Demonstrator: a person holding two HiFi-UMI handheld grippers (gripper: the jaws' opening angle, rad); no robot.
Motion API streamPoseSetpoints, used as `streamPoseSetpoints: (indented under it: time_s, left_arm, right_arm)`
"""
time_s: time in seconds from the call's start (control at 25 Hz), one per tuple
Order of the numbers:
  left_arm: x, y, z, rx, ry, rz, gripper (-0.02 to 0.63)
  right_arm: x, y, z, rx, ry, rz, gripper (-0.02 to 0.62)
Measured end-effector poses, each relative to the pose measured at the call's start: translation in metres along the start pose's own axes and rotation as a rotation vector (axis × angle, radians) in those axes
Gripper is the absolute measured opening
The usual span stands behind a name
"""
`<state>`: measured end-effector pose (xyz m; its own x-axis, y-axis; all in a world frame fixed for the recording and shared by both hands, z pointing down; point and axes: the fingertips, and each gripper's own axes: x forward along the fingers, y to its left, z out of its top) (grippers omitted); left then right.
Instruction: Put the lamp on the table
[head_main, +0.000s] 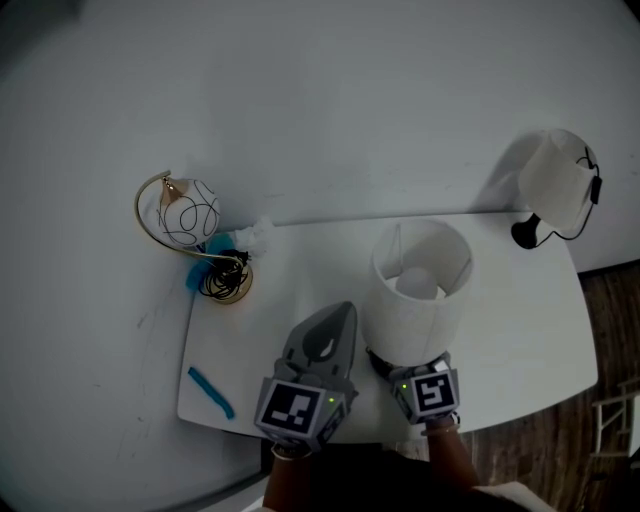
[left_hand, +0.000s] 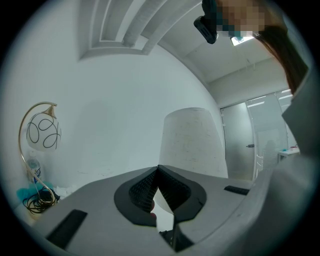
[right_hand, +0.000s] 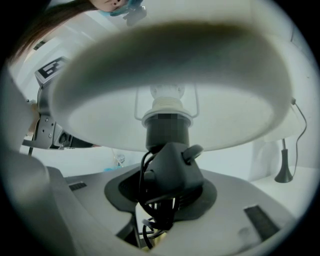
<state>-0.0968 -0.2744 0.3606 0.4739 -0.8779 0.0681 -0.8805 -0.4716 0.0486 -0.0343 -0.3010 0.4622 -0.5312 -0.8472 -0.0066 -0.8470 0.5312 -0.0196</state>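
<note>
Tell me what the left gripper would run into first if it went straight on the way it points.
Most likely the white cylindrical lamp shade, dead ahead of the left gripper; depth is unclear, so it may only graze it.

The head view looks steeply down on the bench (head_main: 520, 320) from above. The left gripper view looks level across it toward the lamp (left_hand: 192, 142), frame centre. The right gripper view sits close under that lamp, facing up.
</note>
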Motion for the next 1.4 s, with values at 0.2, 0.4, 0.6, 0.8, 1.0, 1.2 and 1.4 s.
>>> streamPoseSetpoints:
  time_s: [0.2, 0.4, 0.6, 0.8, 1.0, 1.2, 1.4]
  left_arm:
    - [-0.001, -0.004, 0.003, -0.007, 0.004, 0.002, -0.008]
    - [-0.003, -0.002, 0.002, 0.035, -0.016, 0.002, -0.008]
    - [-0.003, -0.007, 0.004, 0.025, -0.012, -0.001, -0.008]
    - [-0.004, -0.014, 0.009, 0.007, -0.005, -0.009, -0.008]
    - [-0.005, -0.019, 0.010, 0.011, -0.010, -0.011, -0.008]
    - [-0.008, -0.020, 0.011, 0.013, -0.011, -0.009, -0.008]
    - [-0.011, -0.022, 0.011, 0.012, -0.012, -0.007, -0.008]
  right_arm:
    - [-0.002, 0.000, 0.001, 0.002, -0.008, -0.002, 0.160]
    - [-0.004, 0.001, 0.001, -0.001, -0.028, -0.003, 0.162]
    - [-0.006, 0.002, 0.003, -0.020, -0.021, -0.003, 0.166]
    - [-0.009, 0.003, 0.003, -0.026, -0.017, -0.002, 0.170]
    - [-0.012, 0.003, 0.002, -0.030, -0.012, -0.002, 0.174]
    - [-0.014, 0.004, 0.001, -0.035, -0.014, -0.005, 0.176]
    - [-0.016, 0.005, 0.001, -0.040, -0.018, -0.005, 0.178]
